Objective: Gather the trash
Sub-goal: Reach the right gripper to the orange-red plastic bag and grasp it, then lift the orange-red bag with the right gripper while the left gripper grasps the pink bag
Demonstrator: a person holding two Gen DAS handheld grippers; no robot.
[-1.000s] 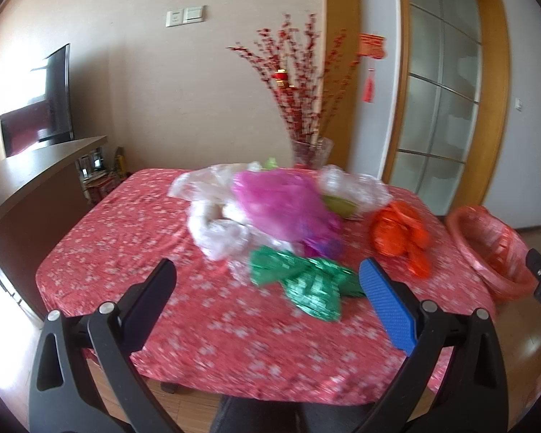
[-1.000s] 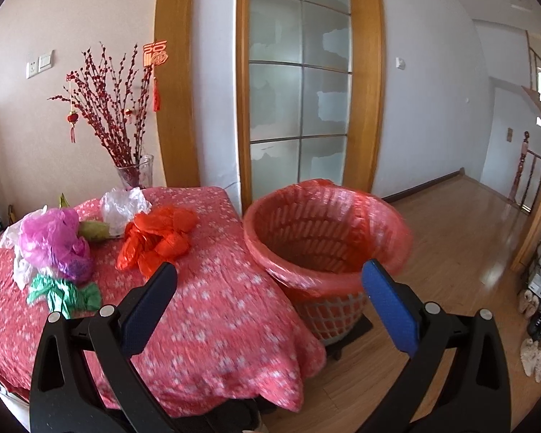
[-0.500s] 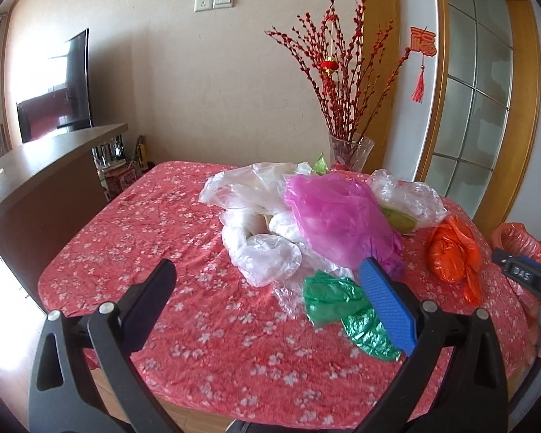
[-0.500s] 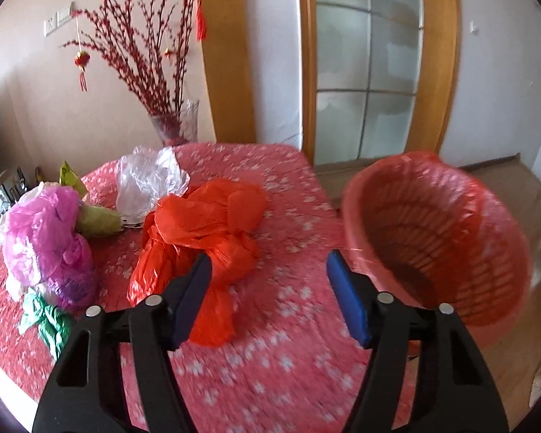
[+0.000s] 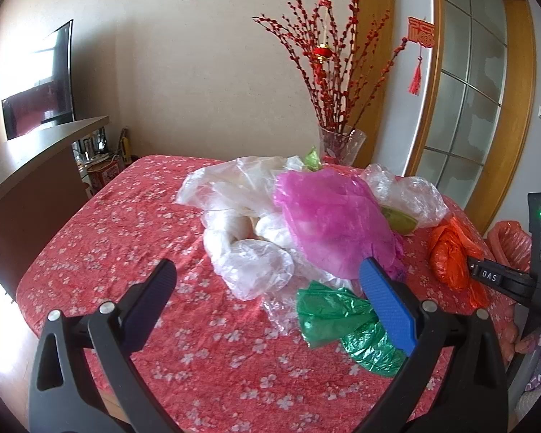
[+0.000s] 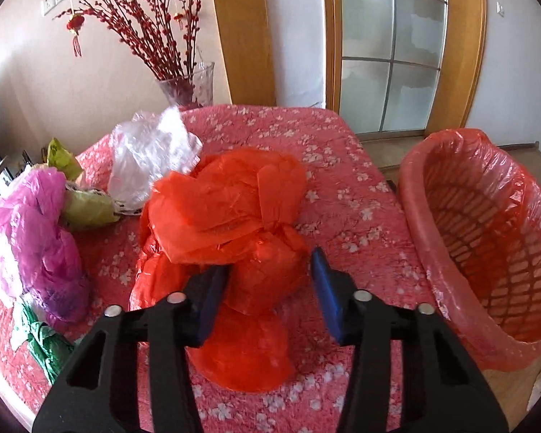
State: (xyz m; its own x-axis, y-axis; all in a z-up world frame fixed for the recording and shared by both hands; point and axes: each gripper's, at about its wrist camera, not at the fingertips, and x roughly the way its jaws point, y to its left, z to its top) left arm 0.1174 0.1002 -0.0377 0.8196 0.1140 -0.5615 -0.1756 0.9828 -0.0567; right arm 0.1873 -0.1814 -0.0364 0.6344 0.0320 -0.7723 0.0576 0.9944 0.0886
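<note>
The right gripper [image 6: 267, 281] came down from facing the basket [image 6: 425, 195] to the orange bag [image 6: 227, 209], and its jaws are closing w/ the bag's lower part between them. One sec ago they stood wide open. The left gripper [image 5: 267, 296] moved closer to the bag pile; the green bag [image 5: 328, 315] now sits partly behind its right finger.

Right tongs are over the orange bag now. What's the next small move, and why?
Probably finish the squeeze, then lift. The right tongs are closing with the crumpled orange bag bulging between the pads, which don't look pressed in yet. The lined basket stands just beside the table, so once the plastic is pinched, it's a short carry over.
</note>
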